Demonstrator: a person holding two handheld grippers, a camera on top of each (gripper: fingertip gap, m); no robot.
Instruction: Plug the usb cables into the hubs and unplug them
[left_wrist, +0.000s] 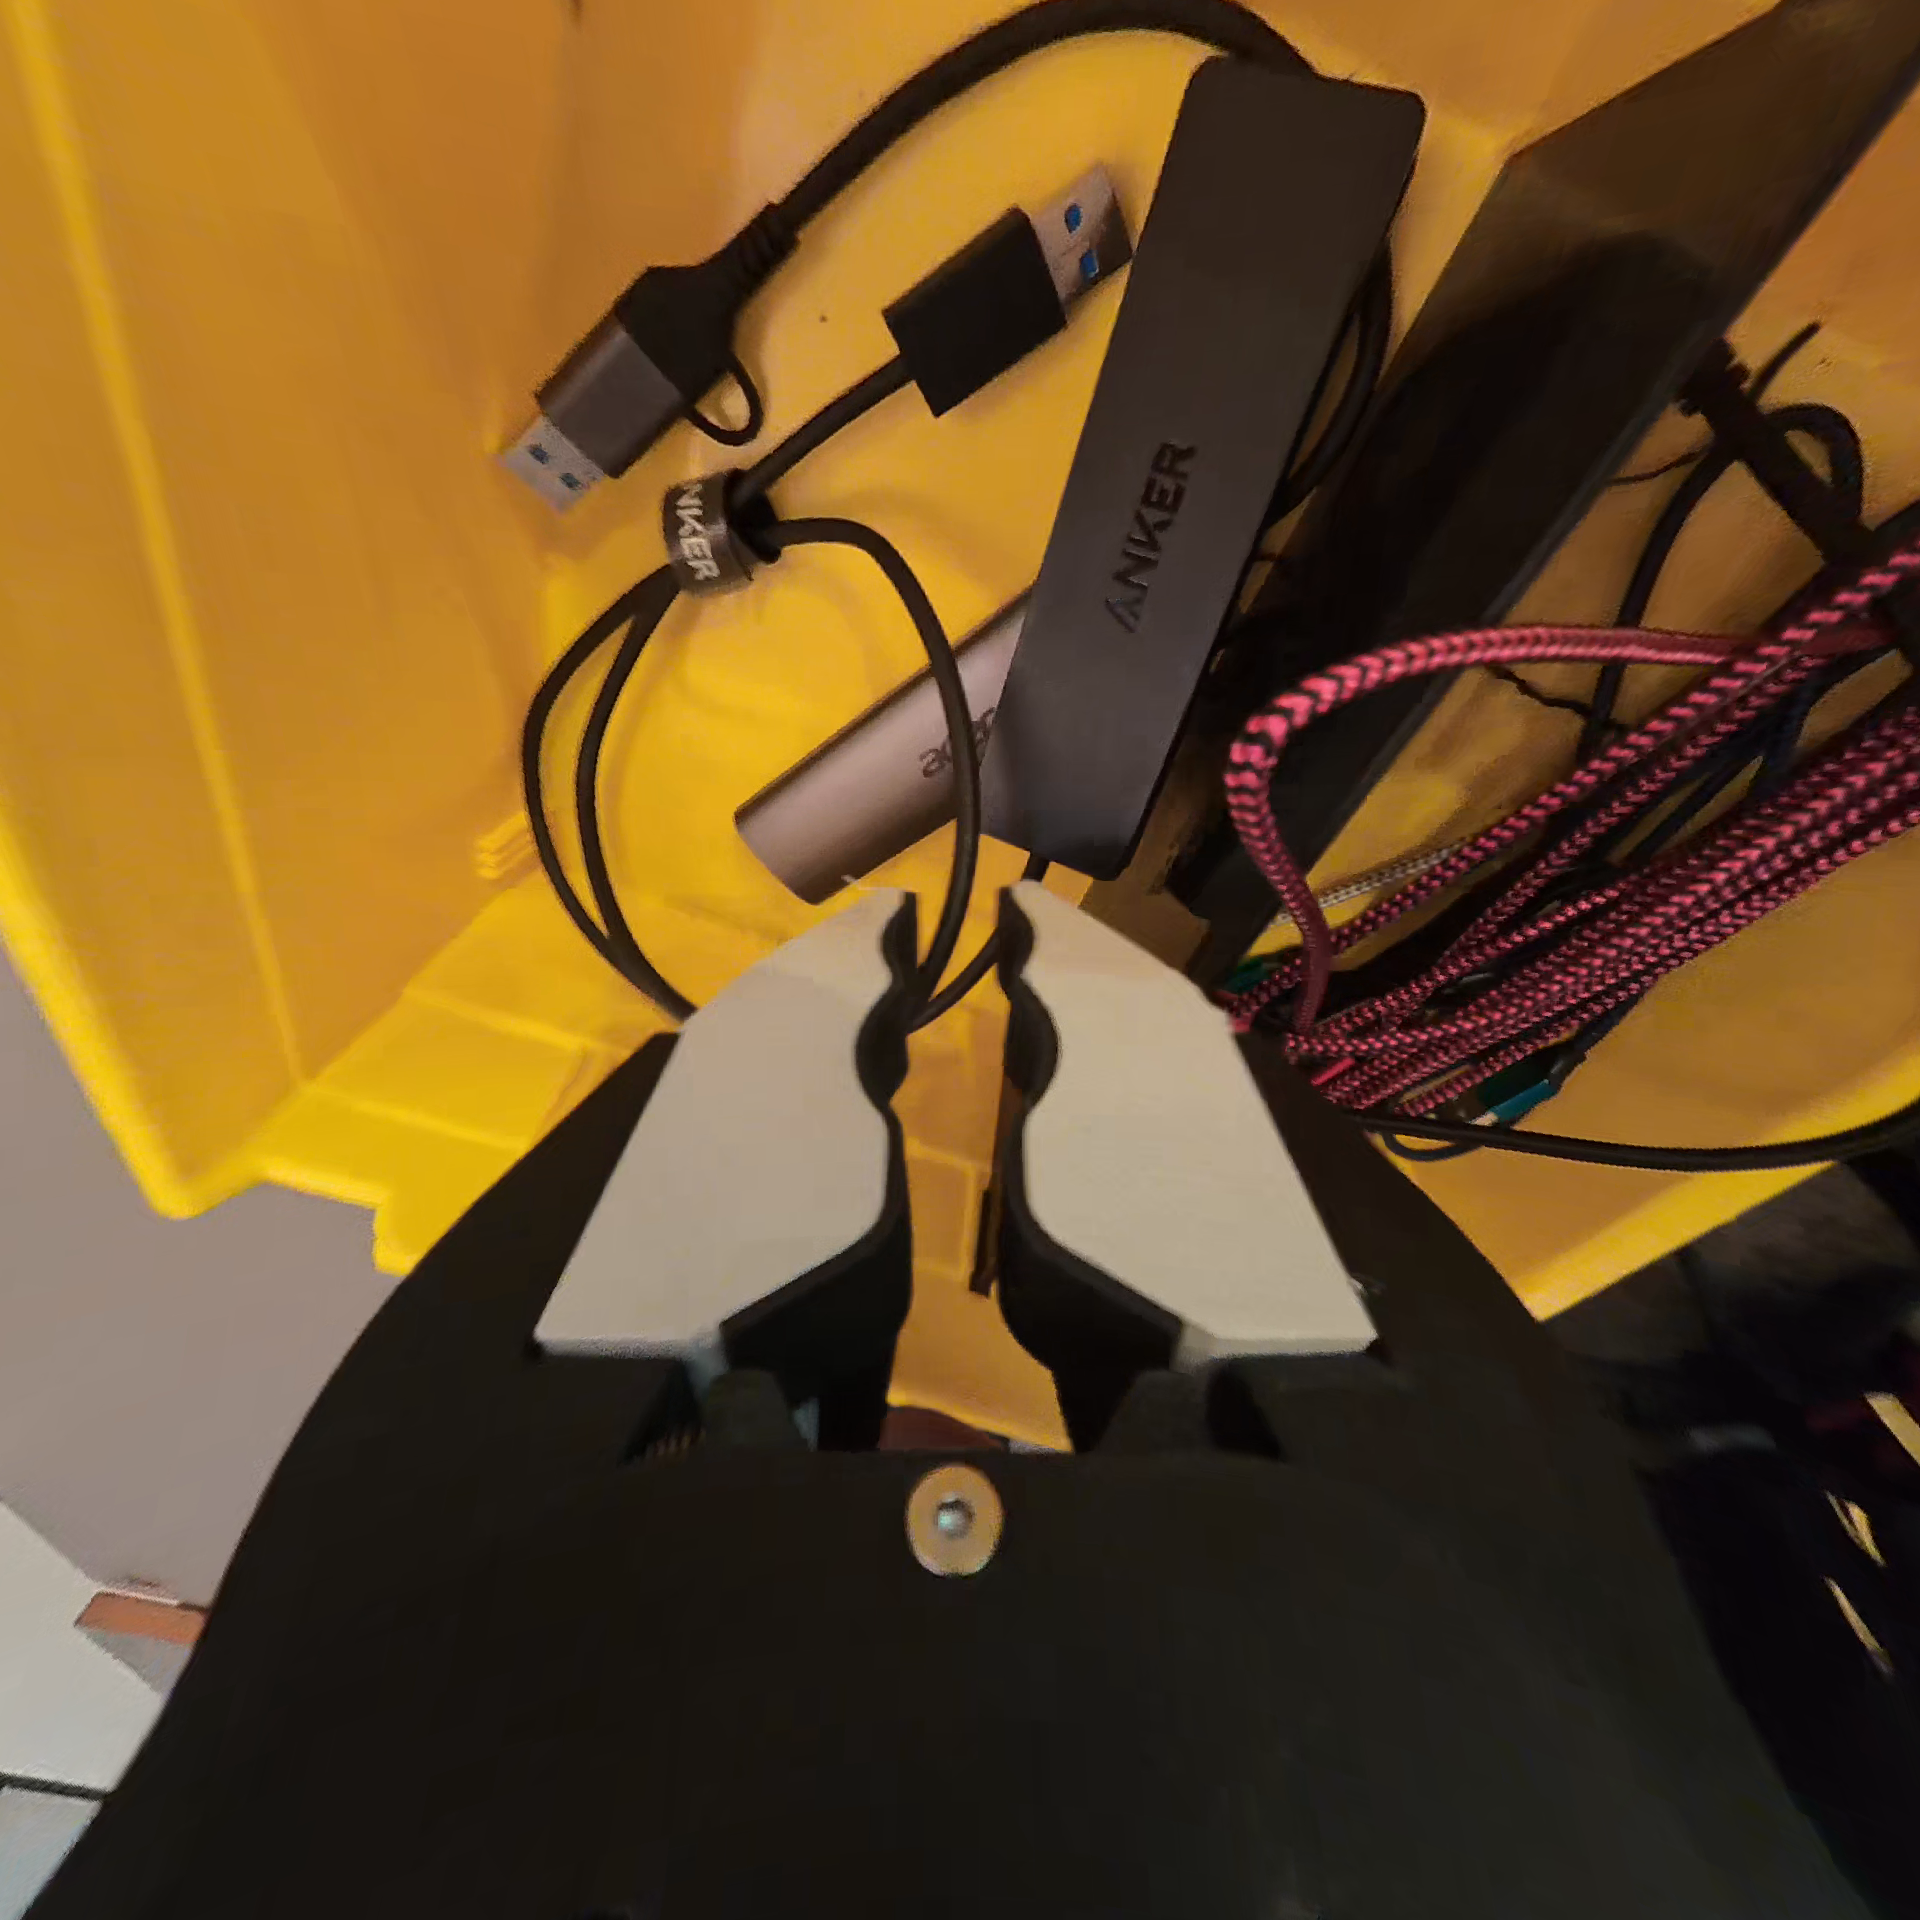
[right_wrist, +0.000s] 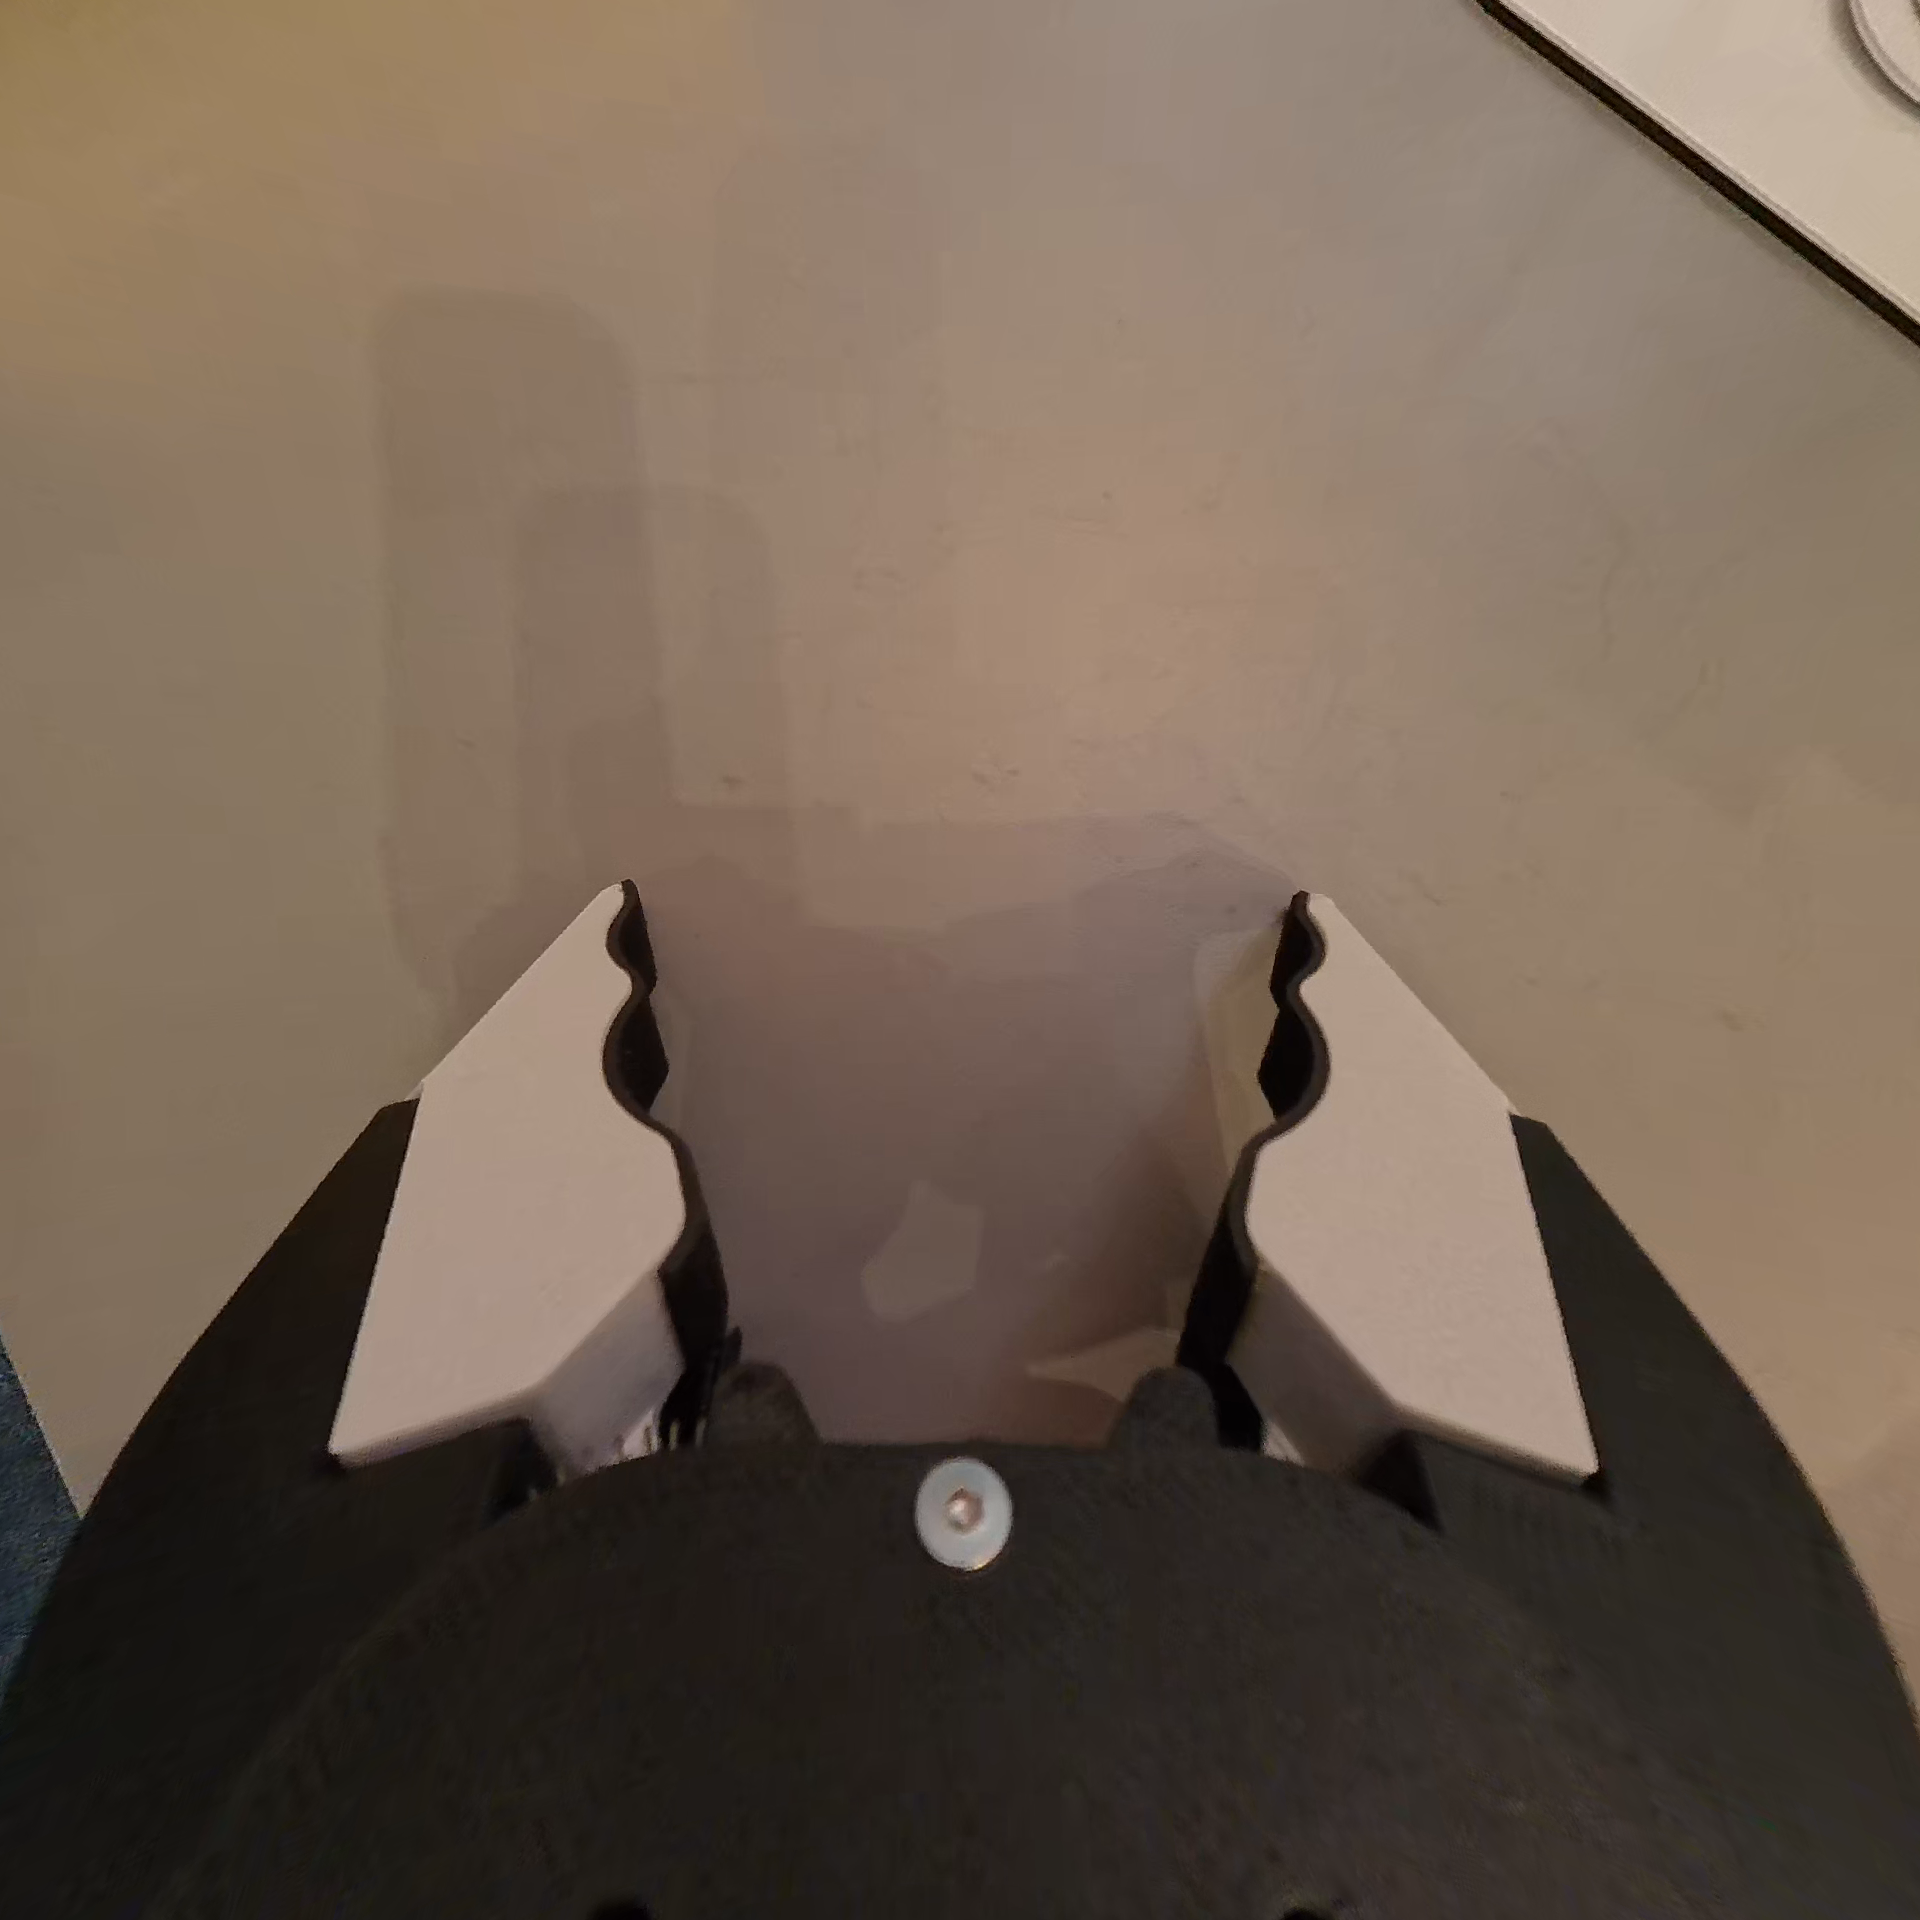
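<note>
In the left wrist view, the left gripper (left_wrist: 958, 904) reaches into a yellow bin (left_wrist: 312, 727). Its jaws are nearly closed, with a small gap left. A thin black cable (left_wrist: 935, 727) loops down and runs between them, but I cannot tell if they are pinching it or just around it.

Just past the tips lies a long black hub (left_wrist: 1195, 468), tilted, with one end resting on top of a smaller grey hub (left_wrist: 883, 769). Two plugs lie loose on the bin floor. One is a black plug (left_wrist: 997, 301) with a silver tip, close beside the black hub. The other is a grey plug (left_wrist: 592, 416) on a braided cable, a little farther to the side. Neither one is in a hub. A band (left_wrist: 701, 535) ties the thin cable into loops. Off to the side is a messy bunch of pink and black braided cables (left_wrist: 1558, 831), next to a dark divider (left_wrist: 1558, 364).

In the right wrist view, the right gripper (right_wrist: 961, 914) has its jaws wide open and holds nothing. It hangs over a plain pale bench (right_wrist: 1039, 416), away from the bin. A white board (right_wrist: 1766, 135) sits at one corner.

I think this is the start: getting a hub or its cable out of the bin. Next, one gripper needs to hold a hub steady, and the other needs to take a plug by its body and line it up with a port.
</note>
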